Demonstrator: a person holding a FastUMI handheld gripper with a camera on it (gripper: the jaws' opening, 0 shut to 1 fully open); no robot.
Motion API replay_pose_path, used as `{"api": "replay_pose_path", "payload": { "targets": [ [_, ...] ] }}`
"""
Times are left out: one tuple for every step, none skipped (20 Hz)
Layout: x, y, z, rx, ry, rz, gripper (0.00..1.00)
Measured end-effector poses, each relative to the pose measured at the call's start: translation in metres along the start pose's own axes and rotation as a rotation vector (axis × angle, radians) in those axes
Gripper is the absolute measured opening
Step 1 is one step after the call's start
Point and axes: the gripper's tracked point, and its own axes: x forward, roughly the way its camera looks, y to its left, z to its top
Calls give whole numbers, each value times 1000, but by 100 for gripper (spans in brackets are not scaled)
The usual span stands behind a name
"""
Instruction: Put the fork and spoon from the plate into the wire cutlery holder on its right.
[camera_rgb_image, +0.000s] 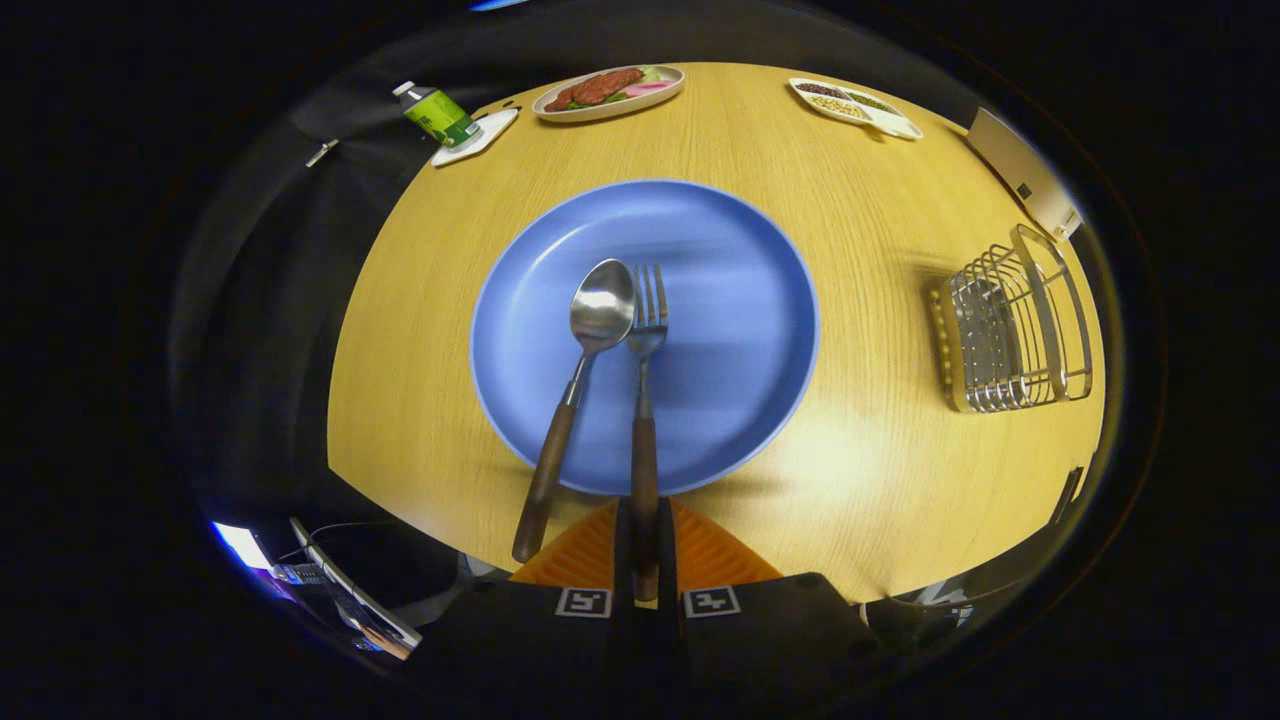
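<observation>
A pale wooden table (860, 470) with a fine straight grain is filling the dim booth, lit warmly from above. At its near edge the gripper (645, 560) is pinching the fork (645, 400): the two ribbed fingers (715, 555) are closed on the end of its dark wooden handle, one on each side, with barely a slit between them. The fork is lying almost straight ahead of the fingers, its steel neck and tines resting on the blue plate (740, 350), which looks matte and shallow with a raised rim. I take the grip at the handle's end as deliberate, since it leaves the tines free to go down into the holder first.

Just beside the fork, on its left, the spoon (590, 350) is lying at a slight slant, its polished bowl nearly touching the fork's tines and its wooden handle running out over the plate's rim onto the table. It is waiting its turn, untouched.

Well off to the right the wire cutlery holder (1010, 330) is standing apart from the plate, a cage of thin bright rods with a flat frame around it.

At the far edge of the table an oval dish of food (608, 92), a small divided dish (855, 105) and a green bottle (438, 115) on a white tray are standing clear of the work.
</observation>
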Motion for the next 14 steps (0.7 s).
{"api": "replay_pose_path", "payload": {
  "targets": [
    [-4,-2,3,-10,-11,12,11],
    [-9,-2,5,-18,-20,26,11],
    [-16,-1,8,-28,-28,39,11],
    [-21,-2,12,-41,-45,49,11],
    [-26,-4,15,-58,-56,59,11],
    [-29,-5,17,-67,-69,67,11],
    [-34,-7,20,-65,-73,71,11],
    [-34,-8,22,-63,-83,87,8],
    [-38,-9,23,-60,-91,100,8],
    [-43,-9,28,-62,-107,112,8],
    [-50,-11,32,-68,-121,119,8],
    [-58,-13,37,-72,-139,118,8],
    [-66,-15,41,-79,-151,123,8],
    [-75,-18,44,-77,-162,130,8]
  ]
}}
